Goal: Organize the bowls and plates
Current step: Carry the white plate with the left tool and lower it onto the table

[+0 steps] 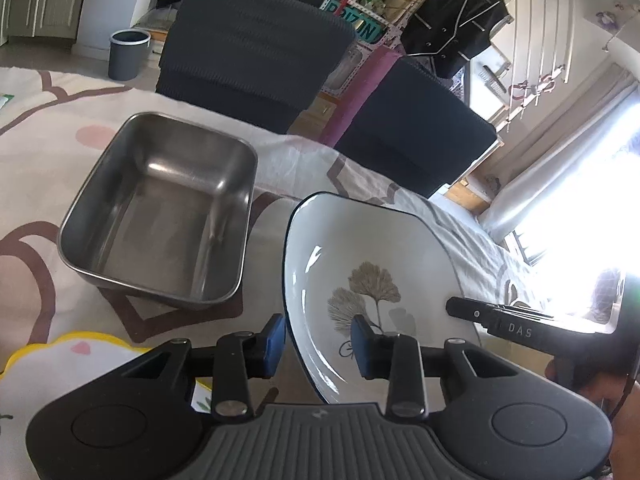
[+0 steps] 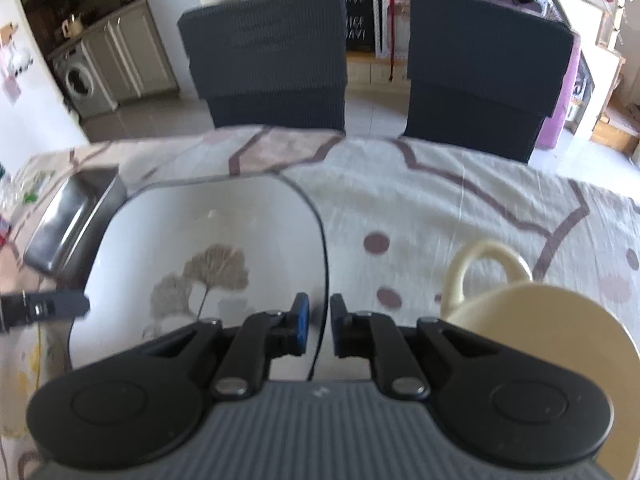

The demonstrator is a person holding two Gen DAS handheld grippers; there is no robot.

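White leaf-print plate (image 1: 372, 264): on the clothed counter (image 1: 36, 152), right of the steel tray (image 1: 160, 208). Left gripper (image 1: 318, 346): astride the plate's left rim, pads apart from it. Right gripper (image 2: 320, 326): pinching the plate's right rim. Cream mug (image 2: 536, 328): near right.

Left gripper (image 1: 318, 346) and right gripper (image 2: 318, 330): matte black linkage arms with silver pivot screws, blue pads on the fingers (image 1: 274, 344), round black caps either side, and a grey ribbed central housing. White lettering "DAS" marks one finger's side.
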